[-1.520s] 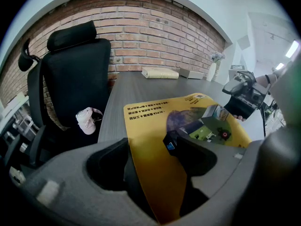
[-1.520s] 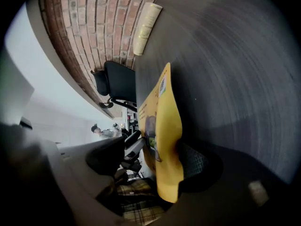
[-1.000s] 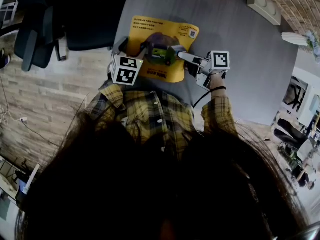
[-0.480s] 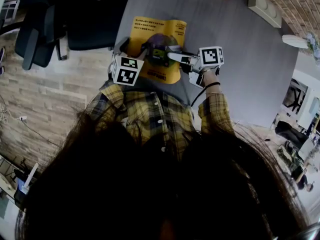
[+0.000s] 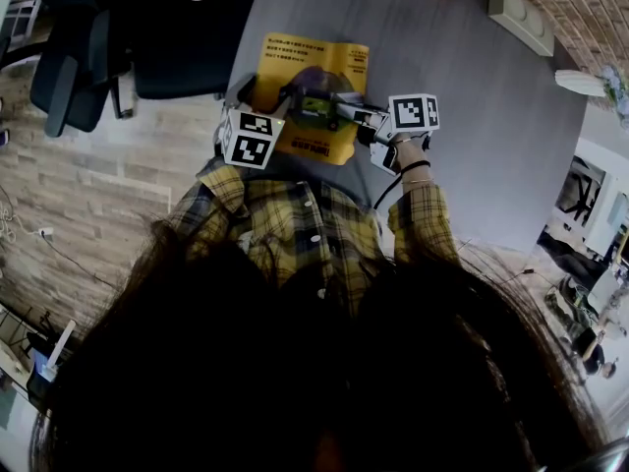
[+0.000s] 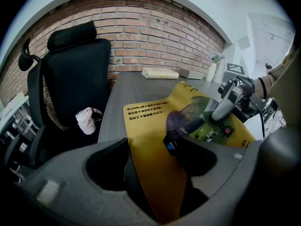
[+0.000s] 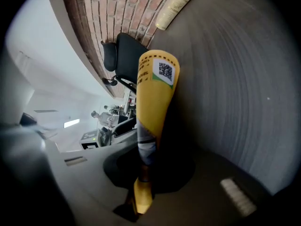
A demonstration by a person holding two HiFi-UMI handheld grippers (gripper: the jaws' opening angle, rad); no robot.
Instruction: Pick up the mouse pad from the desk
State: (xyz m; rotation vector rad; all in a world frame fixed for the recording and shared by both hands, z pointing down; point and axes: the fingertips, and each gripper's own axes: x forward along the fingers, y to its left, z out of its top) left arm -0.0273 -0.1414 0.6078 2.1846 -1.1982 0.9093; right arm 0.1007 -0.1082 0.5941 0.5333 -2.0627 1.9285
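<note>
Nearest, at 6 o'clock in the head view, only dark hair and a plaid shirt [image 5: 285, 214].

Just beyond, at 11 o'clock from the shirt, the left gripper [image 5: 287, 94], pointed steeply down. Clenched on the near left edge of the pad [image 5: 300, 62], with the yellow sheet running up between both jaws in its own view. Probably placed there as an anchor, to stop the thin sheet from sliding during the second grip.

At 1 o'clock from the shirt, the right gripper [image 5: 334, 102], set in from 3 o'clock and low over the desk [image 5: 472, 146]. Has just been closing its jaws and now grasps the right edge of the pad, pinched thin between them. Seemingly held so low for catching a flat sheet by its edge, reachable only from the side.

As result, right side of the pad curled up and over, off the desk. Far left part apparently still lying on the desk, at 12 o'clock from the person, near the left border. Lift judged as not yet done. Two grips on opposite edges likely chosen to keep the floppy pad from sagging.

Further, at 10 o'clock, a black chair [image 5: 167, 37] with a small pink thing [image 6: 87, 120] on the seat.

Farthest, at 12 o'clock, a pale bar [image 6: 160, 73] at the end of the desk, below a brick wall [image 6: 155, 36].
</note>
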